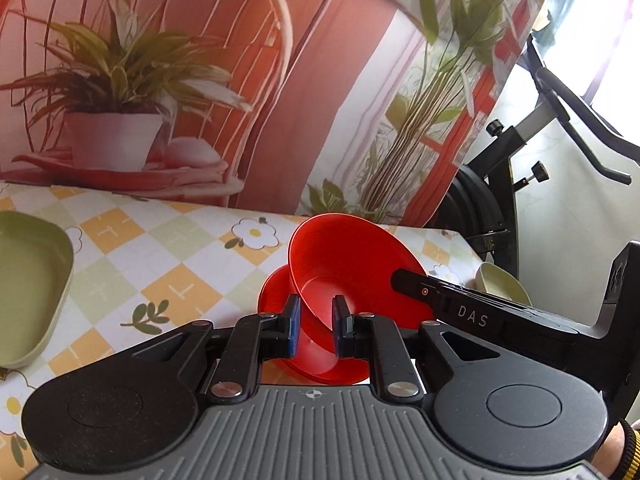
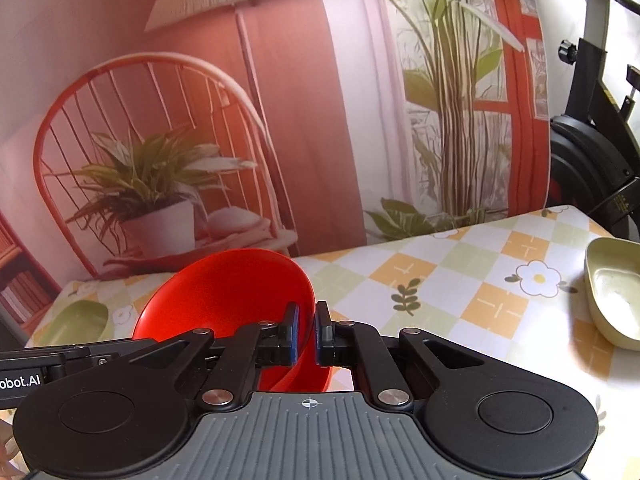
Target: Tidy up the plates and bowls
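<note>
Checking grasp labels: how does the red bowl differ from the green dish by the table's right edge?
Colour: the red bowl is bright red, the green dish pale green. Shape: the bowl is round with flaring walls; the dish looks oblong with rounded corners. Pose: the bowl is tilted, its wall pinched by the right gripper; the dish sits flat and untouched on the checked tablecloth. Both look like plain, empty plastic.

bowl [image 1: 352, 264]: red | plate [image 1: 28, 292]: green | tablecloth [image 1: 160, 248]: orange/green/white checks, daisies
</note>
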`<state>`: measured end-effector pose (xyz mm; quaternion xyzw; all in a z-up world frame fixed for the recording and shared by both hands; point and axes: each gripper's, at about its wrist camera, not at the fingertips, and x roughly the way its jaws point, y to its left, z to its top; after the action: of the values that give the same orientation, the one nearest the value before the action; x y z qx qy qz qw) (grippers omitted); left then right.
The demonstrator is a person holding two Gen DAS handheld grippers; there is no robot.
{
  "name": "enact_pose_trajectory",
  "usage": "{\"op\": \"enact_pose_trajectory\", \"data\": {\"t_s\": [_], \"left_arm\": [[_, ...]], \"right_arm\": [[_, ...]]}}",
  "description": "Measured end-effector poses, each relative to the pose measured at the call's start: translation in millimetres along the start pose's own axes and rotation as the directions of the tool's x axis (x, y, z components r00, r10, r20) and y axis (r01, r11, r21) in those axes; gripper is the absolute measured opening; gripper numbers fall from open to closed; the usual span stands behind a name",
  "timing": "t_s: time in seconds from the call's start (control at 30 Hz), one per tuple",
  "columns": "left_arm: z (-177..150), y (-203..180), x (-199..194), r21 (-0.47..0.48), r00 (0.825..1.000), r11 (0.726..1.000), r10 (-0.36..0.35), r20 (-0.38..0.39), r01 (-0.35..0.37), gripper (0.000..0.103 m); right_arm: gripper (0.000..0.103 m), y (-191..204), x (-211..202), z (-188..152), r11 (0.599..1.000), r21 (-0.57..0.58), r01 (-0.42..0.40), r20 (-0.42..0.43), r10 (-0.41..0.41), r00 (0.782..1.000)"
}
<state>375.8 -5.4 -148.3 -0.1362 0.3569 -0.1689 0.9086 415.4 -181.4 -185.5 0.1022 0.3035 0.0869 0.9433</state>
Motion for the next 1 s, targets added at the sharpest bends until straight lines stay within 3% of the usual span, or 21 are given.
{"op": "enact_pose_trajectory", "data": {"t_s": [0.33,1.0], "left_arm": [[-7.5,-3.4,16.3,0.050,0.998,0.998,0.049,-0.030,-0.047,0.017],[-14.4,-3.4,19.8,0.080,0.994,0.992,0.101,-0.042,-0.097,0.019]], "right_arm": [[0.007,-6.4,18.9,-15.8,1.000,-0.013,0.015,-0.052,-0.016,0.999],[0.007,-14.3,13.3,-21.5,1.000,-0.013,0.024,-0.060,-0.025,0.998]]}}
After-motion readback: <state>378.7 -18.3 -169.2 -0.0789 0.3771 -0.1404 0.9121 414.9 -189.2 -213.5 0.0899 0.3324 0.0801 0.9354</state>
